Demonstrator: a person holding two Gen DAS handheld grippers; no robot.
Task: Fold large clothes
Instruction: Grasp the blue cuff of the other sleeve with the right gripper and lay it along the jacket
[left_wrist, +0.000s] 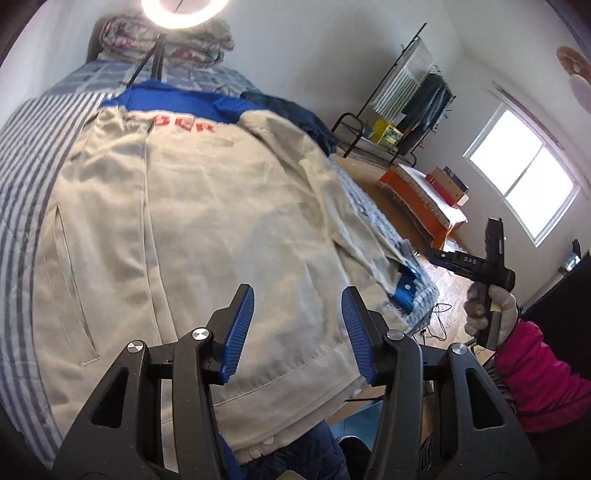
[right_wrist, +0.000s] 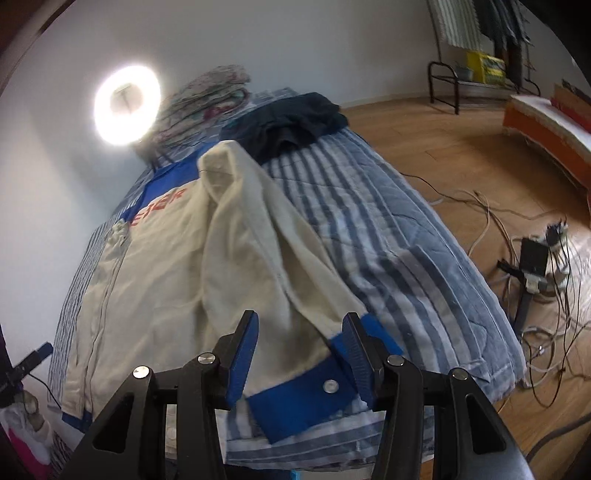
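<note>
Hovering over the cream jacket (left_wrist: 207, 221) — left gripper (left_wrist: 297, 332) and right gripper (right_wrist: 300, 354) both gape, empty.

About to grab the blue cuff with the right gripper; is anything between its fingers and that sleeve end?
Nothing visible. The right gripper stands open just above the blue cuff of the cream jacket, which lies on the striped quilt; only air between.

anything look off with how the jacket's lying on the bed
Mostly flat, but the cream jacket has one sleeve bunched along its edge, the blue cuff reaching the striped bedspread's near edge.
</note>
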